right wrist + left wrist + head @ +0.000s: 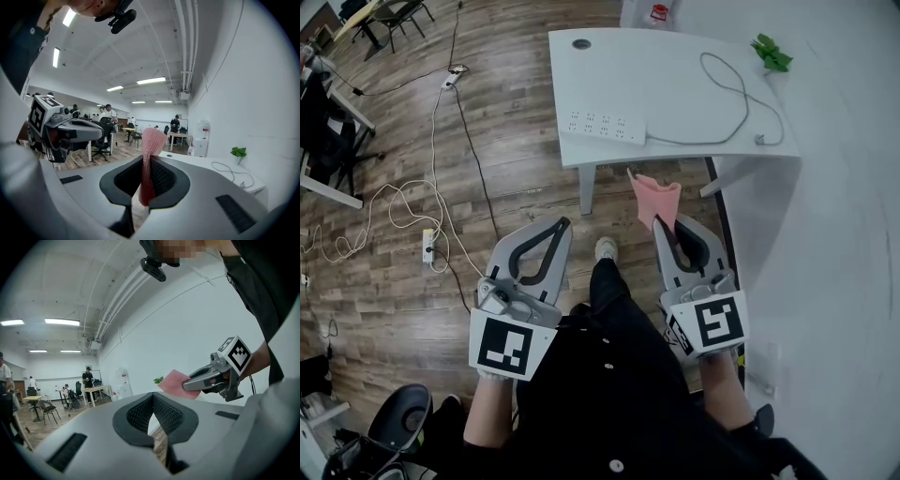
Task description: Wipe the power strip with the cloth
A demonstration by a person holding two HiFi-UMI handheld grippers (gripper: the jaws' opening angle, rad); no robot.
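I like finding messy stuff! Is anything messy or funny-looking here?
Nothing is broken or spilled. The power strip has its cord looping loosely across the white table, with the plug just lying on the tabletop. On the floor to the left, more cables sprawl in tangled loops.

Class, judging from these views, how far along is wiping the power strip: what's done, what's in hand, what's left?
Done: the cloth is pinched in the right gripper, whose jaws are shut on it. In hand: it is held in the air, short of the table. Left: reaching the power strip, which nothing touches, and wiping it. The left gripper is shut and empty.
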